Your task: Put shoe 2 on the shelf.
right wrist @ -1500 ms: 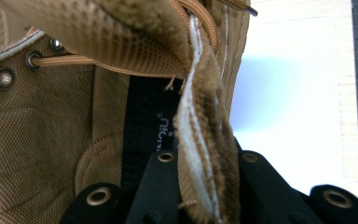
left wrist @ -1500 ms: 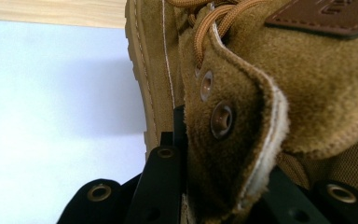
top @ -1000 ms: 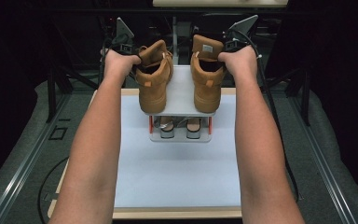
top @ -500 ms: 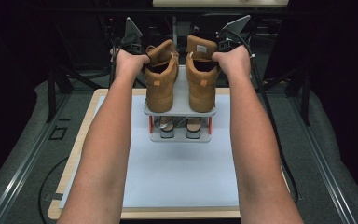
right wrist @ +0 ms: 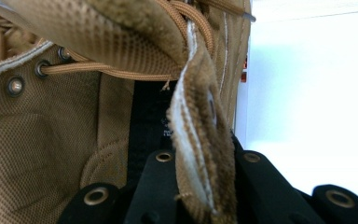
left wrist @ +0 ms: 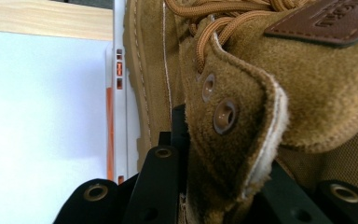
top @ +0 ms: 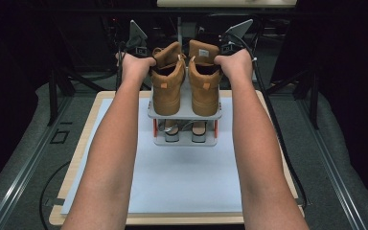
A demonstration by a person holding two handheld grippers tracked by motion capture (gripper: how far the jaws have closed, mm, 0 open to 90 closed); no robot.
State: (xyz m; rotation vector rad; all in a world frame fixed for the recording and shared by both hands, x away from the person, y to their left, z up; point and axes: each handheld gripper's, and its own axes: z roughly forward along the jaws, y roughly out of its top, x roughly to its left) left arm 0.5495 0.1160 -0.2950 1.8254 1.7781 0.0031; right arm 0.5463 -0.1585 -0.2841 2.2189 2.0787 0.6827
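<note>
A pale wooden tabletop carries a white sheet. Grey carpeted floor surrounds it, with dark metal frame legs and blackness behind.

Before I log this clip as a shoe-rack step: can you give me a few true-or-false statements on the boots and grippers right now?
1. Both boots stand on the rack's top shelf. True: left boot, right boot, rack.
2. The left gripper pinches its boot's collar flap. True.
3. The right gripper is open and clear of its boot. False: it clamps the collar edge.
4. The lower shelf is bare. False: another pair sits there.
</note>
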